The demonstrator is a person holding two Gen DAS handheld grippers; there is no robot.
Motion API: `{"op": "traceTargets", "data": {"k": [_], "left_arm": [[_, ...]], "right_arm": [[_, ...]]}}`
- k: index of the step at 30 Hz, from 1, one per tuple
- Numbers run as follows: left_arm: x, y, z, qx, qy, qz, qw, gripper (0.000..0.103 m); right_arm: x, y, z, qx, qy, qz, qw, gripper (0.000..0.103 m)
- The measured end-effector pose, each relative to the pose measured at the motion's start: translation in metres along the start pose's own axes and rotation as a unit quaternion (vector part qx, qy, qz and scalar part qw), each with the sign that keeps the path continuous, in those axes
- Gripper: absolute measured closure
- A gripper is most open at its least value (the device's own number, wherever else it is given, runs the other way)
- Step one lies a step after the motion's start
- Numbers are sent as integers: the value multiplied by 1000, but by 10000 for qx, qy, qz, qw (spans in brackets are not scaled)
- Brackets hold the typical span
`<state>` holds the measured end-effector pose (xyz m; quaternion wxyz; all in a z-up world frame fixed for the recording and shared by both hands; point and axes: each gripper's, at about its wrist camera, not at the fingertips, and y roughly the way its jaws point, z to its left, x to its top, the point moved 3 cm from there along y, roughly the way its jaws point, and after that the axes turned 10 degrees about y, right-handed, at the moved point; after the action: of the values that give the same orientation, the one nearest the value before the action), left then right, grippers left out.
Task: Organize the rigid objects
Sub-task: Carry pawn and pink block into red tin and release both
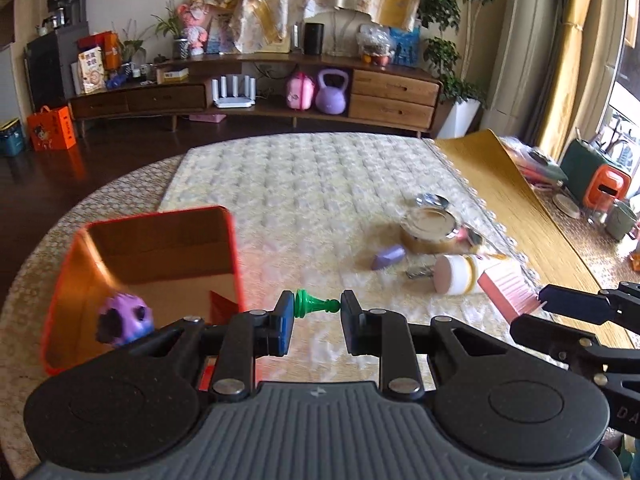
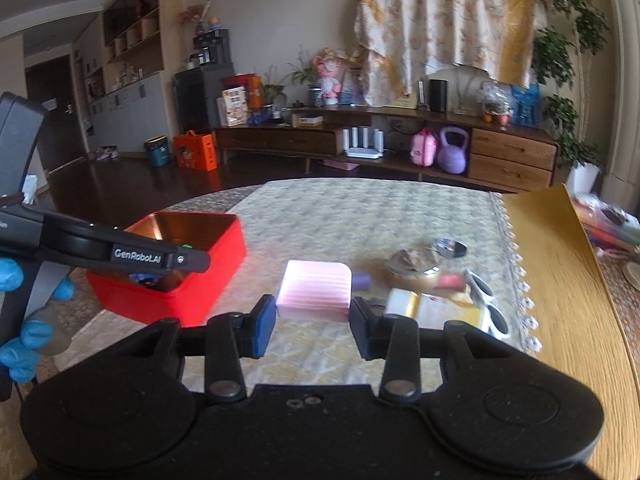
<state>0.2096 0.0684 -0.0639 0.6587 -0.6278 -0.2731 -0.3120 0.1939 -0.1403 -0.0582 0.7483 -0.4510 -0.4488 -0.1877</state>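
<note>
My left gripper (image 1: 317, 305) is shut on a green chess pawn (image 1: 316, 303), held sideways just right of the red box (image 1: 224, 248). A purple toy (image 1: 125, 319) lies inside the box. My right gripper (image 2: 313, 309) is shut on a pink ribbed block (image 2: 315, 290), held above the cloth; the block also shows in the left wrist view (image 1: 505, 290). The red box (image 2: 208, 268) sits left of it, with the left gripper's arm (image 2: 152, 258) over it.
A pile of loose items lies on the quilted cloth: a tape roll (image 1: 430, 232), a white and pink bottle (image 1: 460, 274), a purple piece (image 1: 387, 257), a metal lid (image 1: 431, 201), sunglasses (image 2: 490, 300). A yellow mat (image 1: 516, 208) covers the table to the right.
</note>
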Motion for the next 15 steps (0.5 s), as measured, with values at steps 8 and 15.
{"op": "traceTargets", "data": {"k": [8, 15], "left_arm": [[4, -9, 57, 353, -262, -35, 9990, 79], [7, -6, 107, 592, -459, 3, 9972, 79]], "right_arm": [[19, 22, 48, 376, -436, 107, 9983, 63], [33, 54, 85, 587, -737, 283, 9951, 63]]}}
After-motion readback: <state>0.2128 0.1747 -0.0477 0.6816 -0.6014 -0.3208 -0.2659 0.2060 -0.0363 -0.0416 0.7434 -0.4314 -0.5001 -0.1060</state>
